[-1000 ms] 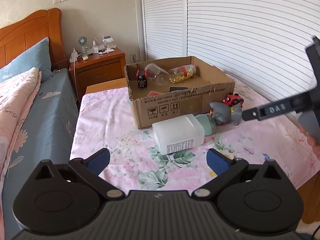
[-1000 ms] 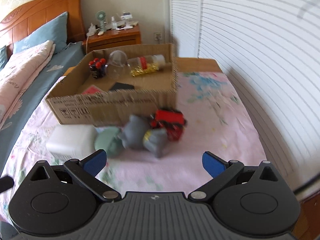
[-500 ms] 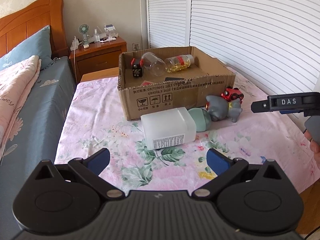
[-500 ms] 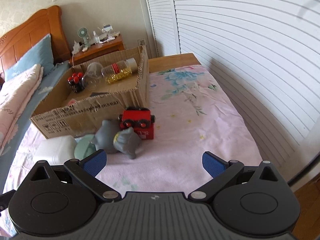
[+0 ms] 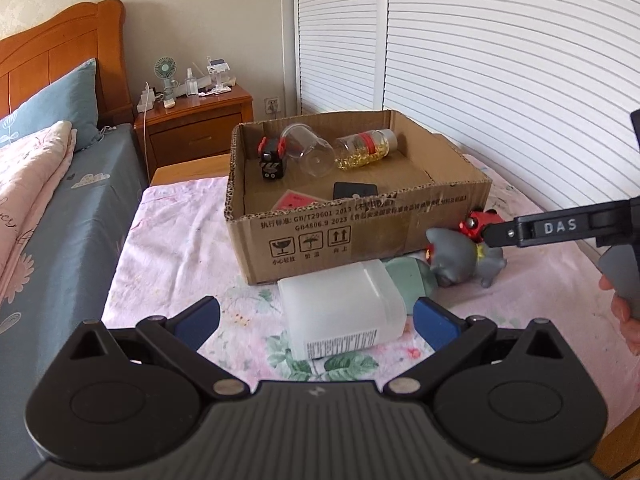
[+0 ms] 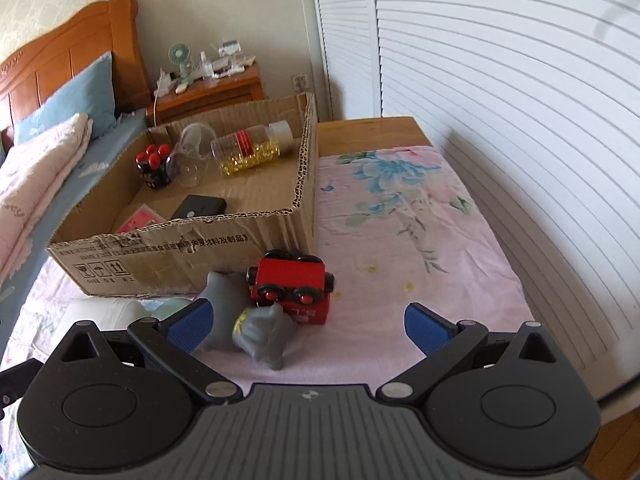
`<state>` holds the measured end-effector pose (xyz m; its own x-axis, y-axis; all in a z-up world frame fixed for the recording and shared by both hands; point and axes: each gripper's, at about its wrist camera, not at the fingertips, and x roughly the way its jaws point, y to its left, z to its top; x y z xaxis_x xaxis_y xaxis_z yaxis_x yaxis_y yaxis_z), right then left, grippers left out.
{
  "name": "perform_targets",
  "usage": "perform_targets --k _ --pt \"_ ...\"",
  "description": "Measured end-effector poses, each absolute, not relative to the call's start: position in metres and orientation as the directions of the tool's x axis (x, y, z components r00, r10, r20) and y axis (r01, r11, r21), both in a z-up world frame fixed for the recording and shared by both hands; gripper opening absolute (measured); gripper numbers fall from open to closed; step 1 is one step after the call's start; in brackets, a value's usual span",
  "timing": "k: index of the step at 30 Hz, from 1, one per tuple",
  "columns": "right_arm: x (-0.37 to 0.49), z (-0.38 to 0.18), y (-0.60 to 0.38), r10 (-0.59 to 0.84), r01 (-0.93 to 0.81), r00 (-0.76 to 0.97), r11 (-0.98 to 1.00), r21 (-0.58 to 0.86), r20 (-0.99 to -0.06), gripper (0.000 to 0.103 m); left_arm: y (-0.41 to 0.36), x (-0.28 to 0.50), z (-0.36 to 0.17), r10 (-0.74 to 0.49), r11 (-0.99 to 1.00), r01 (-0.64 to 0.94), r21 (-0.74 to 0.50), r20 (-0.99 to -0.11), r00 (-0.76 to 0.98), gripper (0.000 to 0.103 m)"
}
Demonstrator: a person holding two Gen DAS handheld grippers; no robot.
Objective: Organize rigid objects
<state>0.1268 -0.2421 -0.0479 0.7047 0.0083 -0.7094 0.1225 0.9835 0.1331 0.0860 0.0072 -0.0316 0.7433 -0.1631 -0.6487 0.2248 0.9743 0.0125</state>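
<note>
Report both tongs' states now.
Left tongs: open, holding nothing.
Right tongs: open, holding nothing.

Daylit bedroom: wooden headboard (image 5: 60, 56), nightstand (image 5: 196, 128), white louvred doors (image 5: 480, 60), beige wall (image 5: 208, 8).

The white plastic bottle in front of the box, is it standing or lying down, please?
Lying down: the white plastic bottle rests on its side on the floral sheet.

Crowded strip before the box, open cloth to the right

The white bottle (image 5: 340, 312), grey toy (image 6: 248, 320) and red train (image 6: 290, 280) lay against the cardboard box (image 6: 200, 248); the flowered cloth (image 6: 400, 220) beside them lay bare.
</note>
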Motion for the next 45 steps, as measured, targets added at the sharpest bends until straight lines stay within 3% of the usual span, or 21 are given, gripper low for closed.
perform_targets --k 11,24,35,39,45 --pt "0.168 -0.058 -0.245 -0.002 0.126 0.681 0.985 0.115 -0.732 0.103 0.001 0.103 -0.044 -0.175 0.972 0.235 -0.004 -0.678 0.714 0.102" --pt "0.114 -0.066 -0.292 0.015 0.19 0.687 0.962 0.199 -0.727 0.103 -0.004 0.105 -0.052 -0.19 0.966 0.259 -0.005 -0.694 0.695 0.102" --pt "0.091 -0.086 -0.298 -0.054 0.181 0.639 0.98 0.082 -0.767 0.103 -0.014 0.106 -0.058 -0.207 0.952 0.304 0.02 -0.689 0.695 0.102" --pt "0.081 -0.092 -0.279 -0.097 0.101 0.652 0.994 -0.041 -0.752 0.103 -0.015 0.113 -0.065 -0.205 0.951 0.307 0.023 -0.697 0.687 0.102" --pt "0.072 -0.094 -0.276 -0.078 0.085 0.686 0.996 -0.027 -0.724 0.103 -0.013 0.126 -0.078 -0.187 0.963 0.271 0.003 -0.718 0.671 0.102"
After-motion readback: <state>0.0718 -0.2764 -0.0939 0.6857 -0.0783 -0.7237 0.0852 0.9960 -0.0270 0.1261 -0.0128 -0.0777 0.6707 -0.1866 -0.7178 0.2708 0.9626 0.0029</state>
